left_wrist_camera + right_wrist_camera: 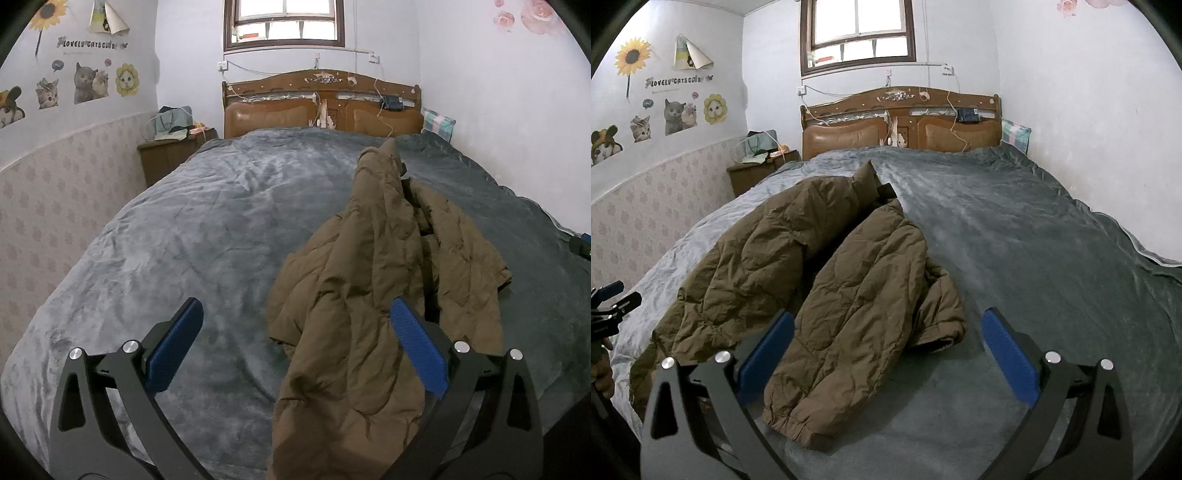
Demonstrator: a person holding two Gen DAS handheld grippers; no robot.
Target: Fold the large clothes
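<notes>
I am holding the left tongs (295, 347) released, their blue pads (177, 343) standing fully apart and gripping nothing. They are hovering over the near end of the bed, angled downward. The near edge of the brown padded jacket (369, 295) is lying below the gap, toward the right pad, but neither pad is pressing on it.

I am holding the right tongs (886, 358) released as well, pads (1010, 354) wide apart and empty. They too are tilting down over the near part of the bed. A sleeve with an elastic cuff (798, 428) is running beneath the gap, close to the left pad; I cannot tell whether that pad is brushing the fabric.

The jacket (820, 266) is lying crumpled on the grey blanket (1015, 258), roughly mid-bed, its collar pointing toward the far headboard and its sleeves trailing toward me. It is sitting to the right in the left view and to the left in the right view, so it is lying between the two tools.

At the left edge of the right view, the left tongs (613, 295) and part of a hand (602, 373) are showing.

Farther out, a wooden headboard (321, 107) is standing against the far wall under a window (284, 22). A bedside cabinet (166, 155) is sitting at the far left, with cat stickers (85, 83) on the left wall.
</notes>
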